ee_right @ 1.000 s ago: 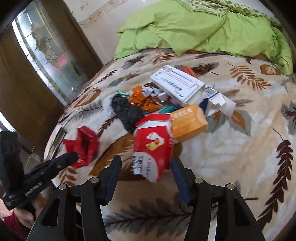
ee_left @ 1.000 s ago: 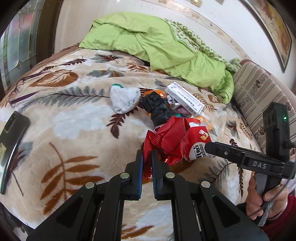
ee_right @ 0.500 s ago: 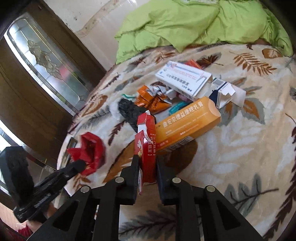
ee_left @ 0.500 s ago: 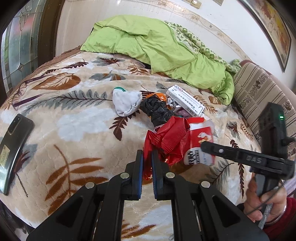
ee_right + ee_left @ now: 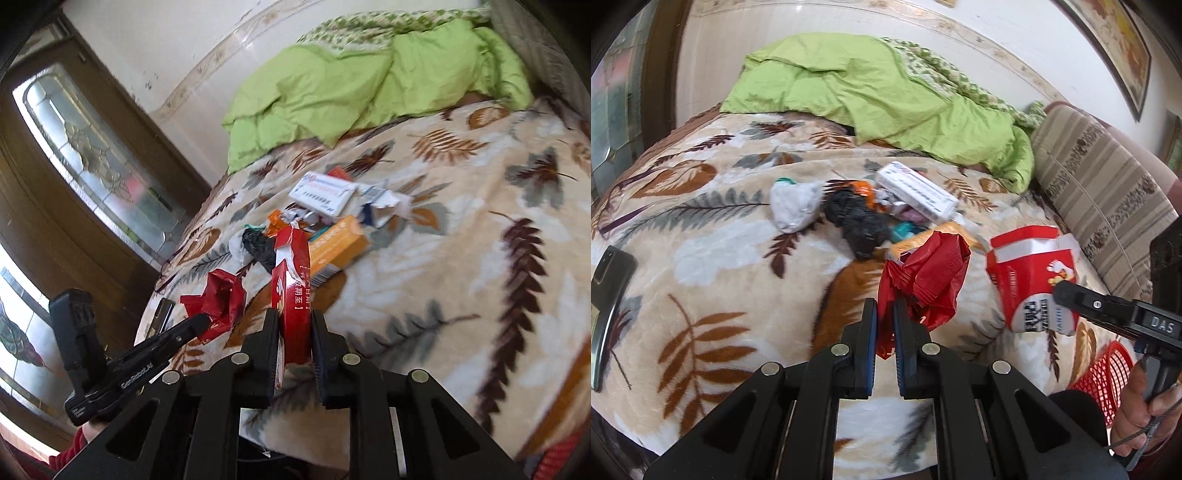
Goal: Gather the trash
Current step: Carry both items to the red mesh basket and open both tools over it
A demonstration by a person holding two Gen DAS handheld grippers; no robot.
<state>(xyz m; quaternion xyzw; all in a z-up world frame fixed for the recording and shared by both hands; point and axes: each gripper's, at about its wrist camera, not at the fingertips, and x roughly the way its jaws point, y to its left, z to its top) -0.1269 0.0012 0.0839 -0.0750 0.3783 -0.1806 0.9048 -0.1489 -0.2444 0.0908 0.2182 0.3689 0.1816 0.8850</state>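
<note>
Gripping, left: left gripper [image 5: 885, 332] was clamped on a crumpled red wrapper [image 5: 925, 278], held clear above the blanket [image 5: 713, 258]
Gripping, right: right gripper [image 5: 294, 345] was clamped on a flattened red carton [image 5: 292, 295], pinched edge-on between its pads, top flap torn open
Carton seen from left: it hung off the blanket, just beside the wrapper, above a red mesh basket [image 5: 1102, 373] at the bed's near edge
Remaining trash: a cluster lay mid-bed, namely a white wad [image 5: 795, 206], a black bag [image 5: 857, 221], an orange wrapper [image 5: 275, 221], a white box [image 5: 918, 194], an orange box [image 5: 338, 247] and torn white packaging [image 5: 382, 197]
Bedding: green quilt [image 5: 871, 99] was bunched at the far end
Other: dark phone [image 5: 607, 299] lay on the blanket's left edge, well apart from the cluster
Person: a hand [image 5: 1145, 410] held the right gripper's handle
</note>
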